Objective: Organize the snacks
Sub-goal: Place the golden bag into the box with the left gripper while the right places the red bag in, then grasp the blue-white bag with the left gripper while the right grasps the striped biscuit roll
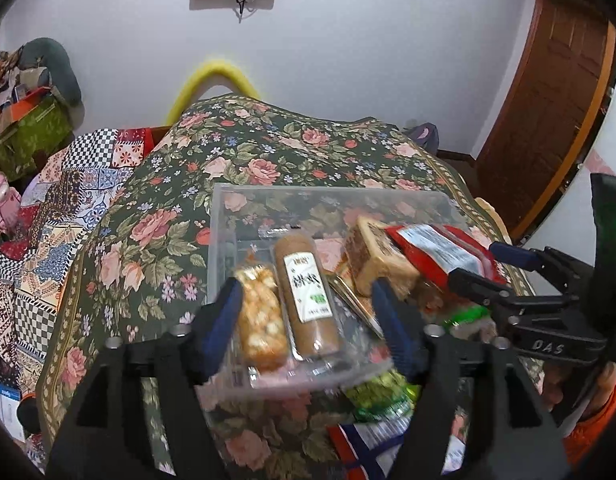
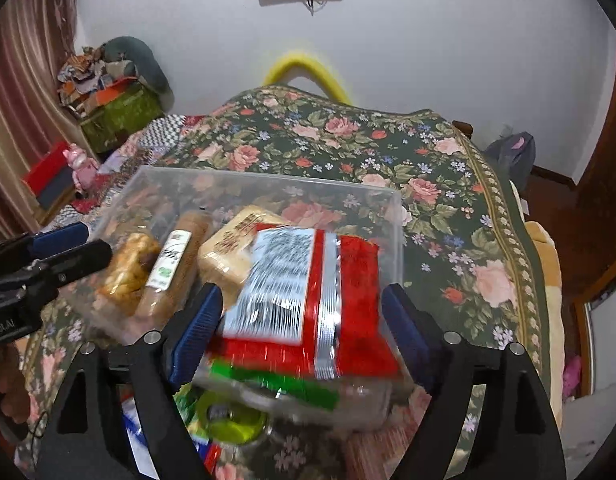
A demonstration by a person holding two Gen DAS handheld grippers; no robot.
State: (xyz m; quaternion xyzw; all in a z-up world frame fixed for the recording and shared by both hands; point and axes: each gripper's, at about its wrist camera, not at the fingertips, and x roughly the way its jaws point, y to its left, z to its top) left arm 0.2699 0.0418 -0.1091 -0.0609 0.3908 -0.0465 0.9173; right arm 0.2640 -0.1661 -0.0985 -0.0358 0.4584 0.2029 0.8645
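Right wrist view shows the right hand-held gripper (image 2: 299,328) spread wide around the red packet (image 2: 308,300) lying half inside the clear box (image 2: 267,184) on the floral table (image 2: 448,184), so it could slide off the near rim.

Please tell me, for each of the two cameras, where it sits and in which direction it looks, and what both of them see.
Left wrist: sits on the left gripper, looks forward over the clear box; its own open fingers show, and the right gripper at right.
Right wrist: sits on the right gripper, over the red packet; the left gripper shows at left.
Both share: box, brown roll, floral cloth.
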